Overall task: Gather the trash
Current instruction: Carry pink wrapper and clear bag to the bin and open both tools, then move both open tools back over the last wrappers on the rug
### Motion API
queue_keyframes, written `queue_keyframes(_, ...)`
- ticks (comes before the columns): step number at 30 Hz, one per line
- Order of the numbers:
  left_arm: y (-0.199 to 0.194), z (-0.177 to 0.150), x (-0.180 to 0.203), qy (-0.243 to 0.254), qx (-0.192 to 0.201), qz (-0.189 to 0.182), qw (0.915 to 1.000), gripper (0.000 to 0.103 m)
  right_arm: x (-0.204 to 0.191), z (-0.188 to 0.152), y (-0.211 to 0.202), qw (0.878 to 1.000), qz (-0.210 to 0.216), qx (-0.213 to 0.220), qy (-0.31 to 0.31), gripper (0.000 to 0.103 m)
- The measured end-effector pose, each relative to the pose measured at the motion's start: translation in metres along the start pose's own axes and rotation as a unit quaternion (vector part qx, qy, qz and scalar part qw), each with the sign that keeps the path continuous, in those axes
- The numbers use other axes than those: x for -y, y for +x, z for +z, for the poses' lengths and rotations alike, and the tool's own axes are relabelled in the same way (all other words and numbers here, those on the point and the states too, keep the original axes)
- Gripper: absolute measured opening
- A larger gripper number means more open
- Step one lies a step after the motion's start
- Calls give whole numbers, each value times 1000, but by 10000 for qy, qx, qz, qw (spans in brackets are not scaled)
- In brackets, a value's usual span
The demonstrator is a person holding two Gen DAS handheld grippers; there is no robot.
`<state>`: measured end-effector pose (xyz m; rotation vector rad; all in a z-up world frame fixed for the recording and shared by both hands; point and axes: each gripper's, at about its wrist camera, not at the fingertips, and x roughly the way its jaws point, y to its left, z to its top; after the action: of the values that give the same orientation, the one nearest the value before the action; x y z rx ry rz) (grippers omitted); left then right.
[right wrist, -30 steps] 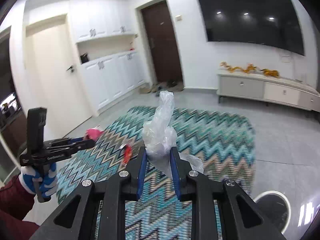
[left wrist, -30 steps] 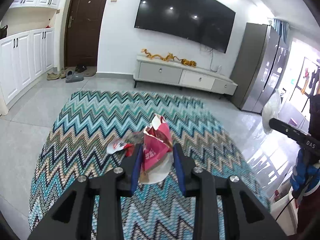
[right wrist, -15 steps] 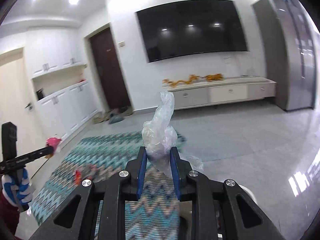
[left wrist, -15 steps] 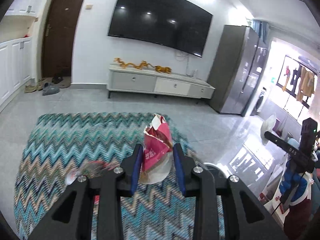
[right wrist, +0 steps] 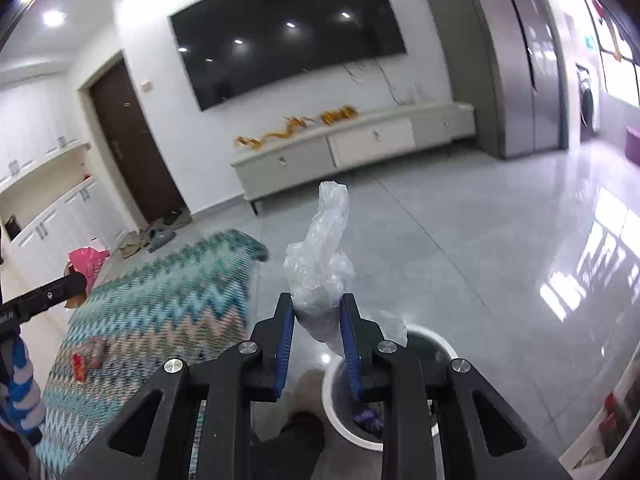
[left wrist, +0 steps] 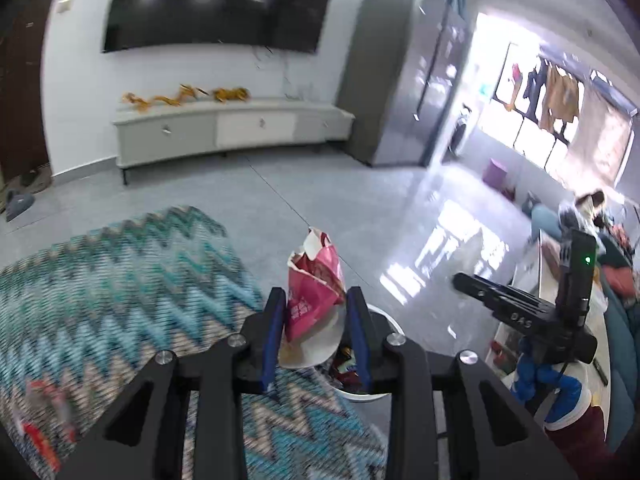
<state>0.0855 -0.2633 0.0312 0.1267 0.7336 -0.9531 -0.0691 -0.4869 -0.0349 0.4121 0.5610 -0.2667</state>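
Observation:
My left gripper (left wrist: 316, 320) is shut on a torn pink snack bag (left wrist: 314, 284) and holds it above the white trash bin (left wrist: 390, 324), which sits at the rug's corner with wrappers inside. My right gripper (right wrist: 316, 332) is shut on a crumpled clear plastic bag (right wrist: 320, 264), just above the same white bin (right wrist: 438, 344). The right gripper also shows in the left wrist view (left wrist: 480, 292), and the left one with the pink bag (right wrist: 86, 262) shows at the left edge of the right wrist view. Red wrappers (right wrist: 80, 364) lie on the rug.
A teal zigzag rug (left wrist: 120, 280) covers the floor to the left. A grey TV cabinet (left wrist: 228, 128) stands under a wall TV, with a tall grey fridge (left wrist: 400, 92) to its right. Shiny grey tiles surround the bin. A low table edge (left wrist: 540, 280) is at the right.
Both grippers have swung right, away from the rug and over to the white bin. Each has kept its hold on its piece of trash.

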Motion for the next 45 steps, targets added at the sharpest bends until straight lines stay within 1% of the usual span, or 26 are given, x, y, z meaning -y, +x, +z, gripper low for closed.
queue_keyframes(4, 60, 6, 24, 170, -369, -123, 9991, 29, 28, -6, 29, 9991, -221, -270, 232, 22)
queue_keyframes(5, 69, 4, 29, 183, -421, -133, 9989, 29, 33, -9, 35, 9987, -263, -332, 267, 22)
queue_keyframes(6, 86, 5, 34, 180, -534, -175, 9983, 29, 40, -11, 45, 9981, -321, -431, 301, 22)
queue_keyframes(10, 135, 2, 46, 137, -915, -177, 9956, 29, 59, -25, 78, 9947, -478, -846, 345, 22)
queue_keyframes(13, 172, -3, 46, -36, -1253, -202, 9919, 30, 72, -41, 102, 9906, -605, -1169, 382, 22)
queue_keyframes(16, 200, -8, 42, -190, -1490, -200, 9885, 30, 91, -54, 124, 9860, -714, -1417, 506, 22)
queue_keyframes(20, 223, -15, 42, -289, -1671, -182, 9853, 31, 110, -65, 144, 9804, -852, -1642, 673, 25)
queue_keyframes(26, 245, -22, 47, -436, -1837, -241, 9817, 32, 121, -71, 162, 9752, -985, -1854, 700, 25)
queue_keyframes(28, 250, -23, 51, -496, -1911, -294, 9799, 35, 117, -72, 168, 9736, -1031, -1917, 690, 32)
queue_keyframes(29, 252, -24, 51, -513, -1934, -320, 9793, 39, 119, -73, 171, 9731, -1042, -1935, 692, 39)
queue_keyframes(30, 253, -24, 52, -528, -1938, -326, 9791, 50, 121, -74, 172, 9725, -1062, -1946, 708, 43)
queue_keyframes(31, 253, -25, 53, -539, -1907, -320, 9796, 57, 122, -75, 172, 9718, -1085, -1960, 733, 44)
queue_keyframes(32, 253, -25, 54, -538, -1888, -326, 9800, 57, 124, -77, 173, 9712, -1090, -1979, 762, 47)
queue_keyframes(33, 253, -26, 55, -541, -1889, -352, 9799, 57, 126, -79, 173, 9705, -1101, -1991, 791, 54)
queue_keyframes(35, 253, -25, 56, -558, -1922, -392, 9790, 57, 129, -81, 172, 9700, -1136, -1977, 845, 63)
queue_keyframes(38, 246, -25, 55, -614, -1853, -408, 9799, 57, 132, -82, 170, 9694, -1136, -1963, 939, 64)
queue_keyframes(40, 238, -24, 52, -659, -1759, -370, 9815, 57, 133, -81, 167, 9695, -1168, -1918, 985, 66)
queue_keyframes(44, 217, -20, 47, -681, -1438, -217, 9870, 57, 133, -74, 154, 9714, -1170, -1742, 1115, 75)
queue_keyframes(45, 208, -18, 44, -696, -1303, -160, 9889, 57, 132, -71, 151, 9722, -1165, -1689, 1130, 77)
